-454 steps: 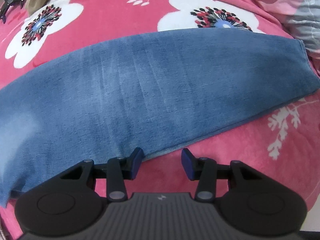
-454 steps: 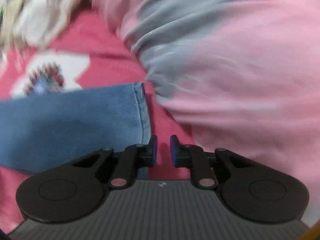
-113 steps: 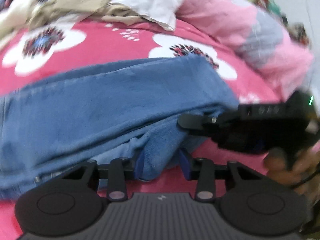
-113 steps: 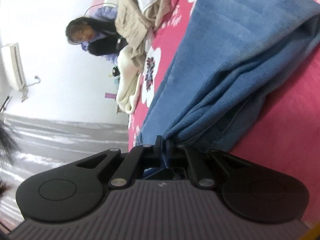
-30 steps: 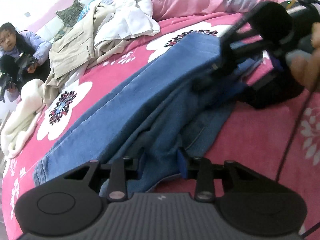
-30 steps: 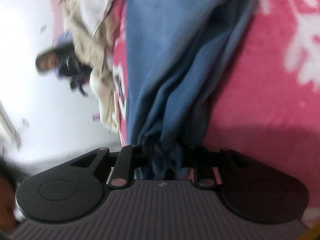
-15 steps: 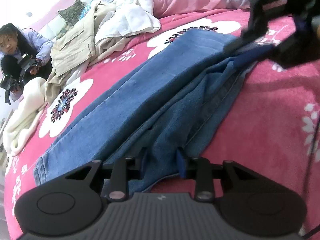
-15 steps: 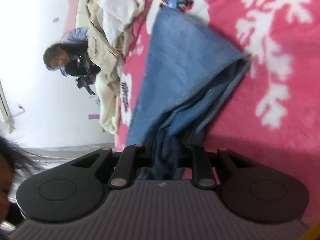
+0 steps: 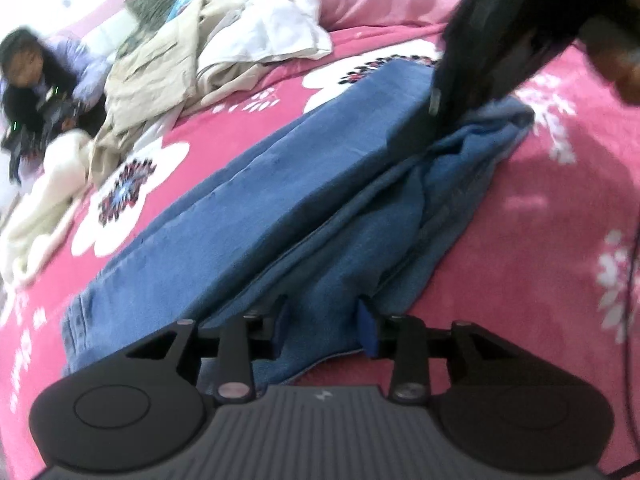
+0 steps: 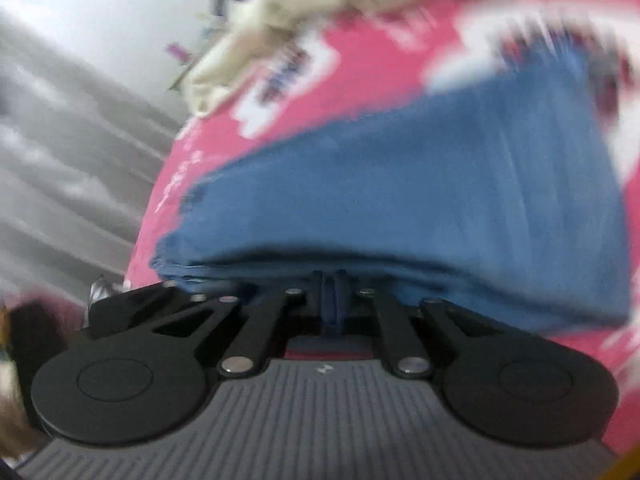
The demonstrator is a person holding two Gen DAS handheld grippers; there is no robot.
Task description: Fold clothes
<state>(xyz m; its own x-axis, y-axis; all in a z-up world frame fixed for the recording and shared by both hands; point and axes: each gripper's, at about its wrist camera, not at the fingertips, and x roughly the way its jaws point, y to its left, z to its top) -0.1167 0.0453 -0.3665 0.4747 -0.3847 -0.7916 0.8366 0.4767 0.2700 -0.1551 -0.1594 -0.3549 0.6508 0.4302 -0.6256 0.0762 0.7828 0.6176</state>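
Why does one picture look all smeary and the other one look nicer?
Right wrist view: badly smeared; the jeans, the flowered blanket and the pale clothes pile blur into streaks, only the right gripper looks crisp. Left wrist view: mostly sharp on the jeans; the black gripper at top right is blurry, and the edges bend like a fishbowl.
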